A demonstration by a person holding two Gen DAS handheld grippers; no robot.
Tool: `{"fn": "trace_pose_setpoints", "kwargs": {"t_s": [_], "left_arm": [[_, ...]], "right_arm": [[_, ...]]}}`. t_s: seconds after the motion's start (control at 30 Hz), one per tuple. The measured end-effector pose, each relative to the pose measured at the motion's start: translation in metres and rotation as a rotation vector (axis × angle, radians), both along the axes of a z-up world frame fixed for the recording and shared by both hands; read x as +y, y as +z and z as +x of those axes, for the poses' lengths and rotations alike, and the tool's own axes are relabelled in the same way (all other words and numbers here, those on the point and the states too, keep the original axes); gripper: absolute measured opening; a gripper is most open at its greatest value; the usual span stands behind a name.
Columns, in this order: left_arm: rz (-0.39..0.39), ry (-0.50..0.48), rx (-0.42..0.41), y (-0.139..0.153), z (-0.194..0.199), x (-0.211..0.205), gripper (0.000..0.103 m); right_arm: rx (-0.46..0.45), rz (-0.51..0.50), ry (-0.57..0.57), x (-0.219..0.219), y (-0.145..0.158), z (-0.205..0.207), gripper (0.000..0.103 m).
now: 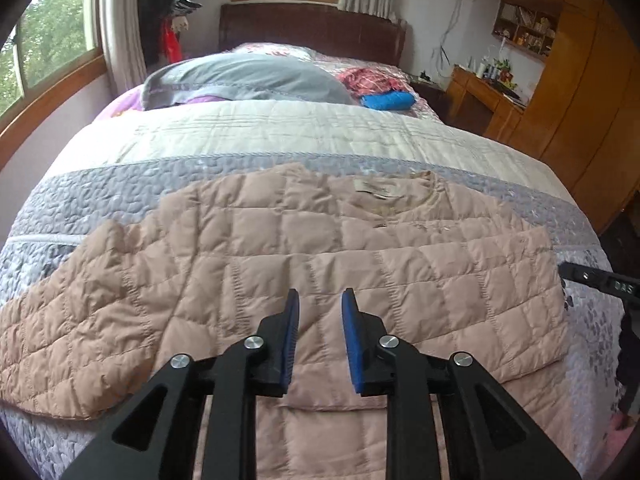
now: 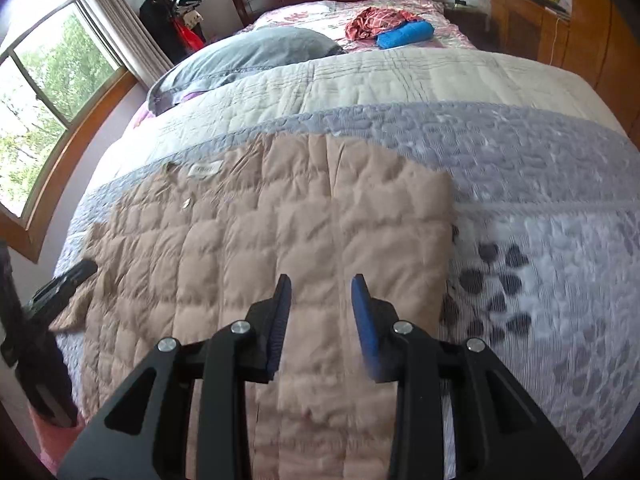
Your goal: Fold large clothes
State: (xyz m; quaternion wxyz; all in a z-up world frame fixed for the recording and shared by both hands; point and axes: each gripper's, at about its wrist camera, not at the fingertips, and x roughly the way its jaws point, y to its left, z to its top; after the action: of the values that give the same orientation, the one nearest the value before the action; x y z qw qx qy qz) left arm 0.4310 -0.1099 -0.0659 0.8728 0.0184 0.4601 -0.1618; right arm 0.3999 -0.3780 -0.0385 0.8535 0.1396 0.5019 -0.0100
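Home bedroom, quilted bed (image 1: pixel 280 136) with grey pillow (image 1: pixel 244 80), dark headboard (image 1: pixel 312 28) far, curtained windows (image 1: pixel 52 40) left, wooden wardrobe (image 1: pixel 580 92) right.

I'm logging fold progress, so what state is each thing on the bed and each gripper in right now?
quilted jacket: spread flat on the bedspread, right side folded in, left sleeve out.
left gripper: open, holding nothing, above the jacket.
right gripper: open, holding nothing, above the jacket.
blue cloth: rolled, near the headboard.
red garment: crumpled, unfolded.
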Motion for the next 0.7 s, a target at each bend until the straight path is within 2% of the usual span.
{"fn": "trace_pose_setpoints", "kwargs": {"t_s": [0.07,0.17,0.23,0.3,0.4,0.57,0.7], "left_arm": [[0.041,0.009,0.017,-0.012,0.014,-0.014,0.022],[0.071,0.013,0.106,-0.044,0.037,-0.026,0.022],[0.061,0.009,0.150,-0.062,0.049,-0.026,0.023],[0.028,0.016,0.158,-0.065,0.053,-0.023,0.022],[0.020,0.024,0.163,-0.058,0.051,-0.020,0.022],[0.055,0.016,0.026,-0.026,0.017,-0.008,0.023],[0.054,-0.036,0.020,-0.022,-0.015,-0.007,0.023]], "right_arm": [[0.006,-0.005,-0.009,-0.002,-0.009,0.016,0.032],[0.061,0.034,-0.032,-0.011,-0.034,0.037,0.030],[0.118,0.033,-0.054,-0.013,-0.056,0.049,0.030],[0.129,0.069,-0.065,-0.020,-0.069,0.053,0.030],[0.121,0.047,-0.063,-0.017,-0.062,0.051,0.030],[0.042,0.061,0.022,0.006,-0.025,0.012,0.033],[0.036,0.075,0.100,0.029,-0.019,-0.014,0.034]]}}
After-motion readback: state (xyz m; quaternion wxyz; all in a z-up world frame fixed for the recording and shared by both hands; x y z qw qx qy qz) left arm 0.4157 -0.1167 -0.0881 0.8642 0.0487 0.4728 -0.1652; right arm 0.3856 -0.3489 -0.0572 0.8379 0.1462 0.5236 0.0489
